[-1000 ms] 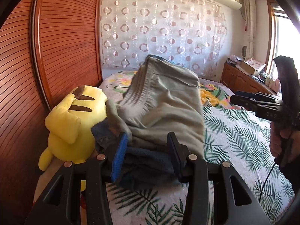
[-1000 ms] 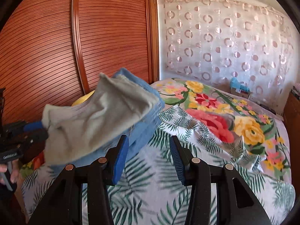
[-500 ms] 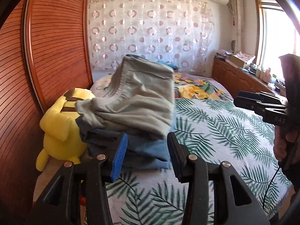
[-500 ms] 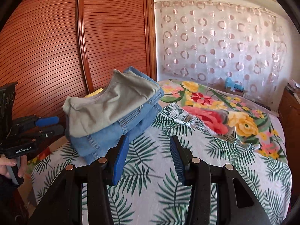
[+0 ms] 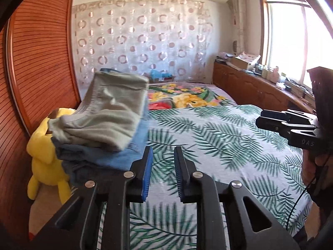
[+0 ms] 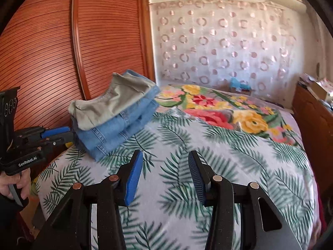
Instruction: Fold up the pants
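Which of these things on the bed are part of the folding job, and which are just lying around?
Part of the job:
grey pants, folded on top
blue jeans stacked beneath

Just lying about:
yellow plush toy
flowered blanket
blue item by the curtain

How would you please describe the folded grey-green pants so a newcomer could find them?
Start at the bed with the palm-leaf sheet and go to its edge by the slatted red-brown wardrobe. There lies a stack of folded blue jeans; the folded grey-green pants are its top layer, the only non-denim piece.

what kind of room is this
Most likely a home bedroom: a bed with a leaf-print cover, a slatted wooden wardrobe, and folded pants stacked beside a yellow plush toy.
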`<action>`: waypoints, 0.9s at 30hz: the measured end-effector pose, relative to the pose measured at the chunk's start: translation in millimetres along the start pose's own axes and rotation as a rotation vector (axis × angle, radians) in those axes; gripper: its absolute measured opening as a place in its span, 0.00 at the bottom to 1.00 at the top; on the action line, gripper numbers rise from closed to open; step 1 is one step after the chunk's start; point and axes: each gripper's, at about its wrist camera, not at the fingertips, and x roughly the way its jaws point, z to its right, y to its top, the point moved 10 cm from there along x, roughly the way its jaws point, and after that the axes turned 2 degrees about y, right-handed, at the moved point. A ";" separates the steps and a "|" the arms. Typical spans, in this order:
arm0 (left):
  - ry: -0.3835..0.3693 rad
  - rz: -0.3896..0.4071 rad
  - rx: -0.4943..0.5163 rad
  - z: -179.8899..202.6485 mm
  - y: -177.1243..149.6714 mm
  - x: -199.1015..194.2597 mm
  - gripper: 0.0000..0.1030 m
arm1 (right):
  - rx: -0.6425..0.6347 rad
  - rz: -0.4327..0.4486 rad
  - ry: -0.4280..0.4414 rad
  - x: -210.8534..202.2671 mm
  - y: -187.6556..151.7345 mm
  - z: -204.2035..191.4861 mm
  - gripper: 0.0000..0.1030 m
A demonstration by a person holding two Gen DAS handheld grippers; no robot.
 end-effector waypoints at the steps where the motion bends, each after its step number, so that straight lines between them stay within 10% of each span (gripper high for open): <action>1: -0.007 0.001 0.006 4.2 0.0 -1.3 0.21 | 0.007 0.003 -0.008 -8.6 -3.3 2.0 0.46; 5: -0.045 -0.003 0.020 24.4 1.2 -7.9 0.25 | 0.025 0.016 -0.044 -34.2 -11.8 10.0 0.46; 12: -0.070 0.032 0.031 49.1 5.9 -26.4 0.83 | 0.052 0.052 -0.086 -78.6 -21.0 17.3 0.46; 16: -0.079 0.037 0.027 58.5 6.0 -39.2 0.95 | 0.068 0.073 -0.100 -102.1 -28.2 15.6 0.46; 27: -0.040 0.062 0.052 71.5 14.2 -65.8 0.99 | 0.136 0.115 -0.146 -132.4 -44.8 8.3 0.70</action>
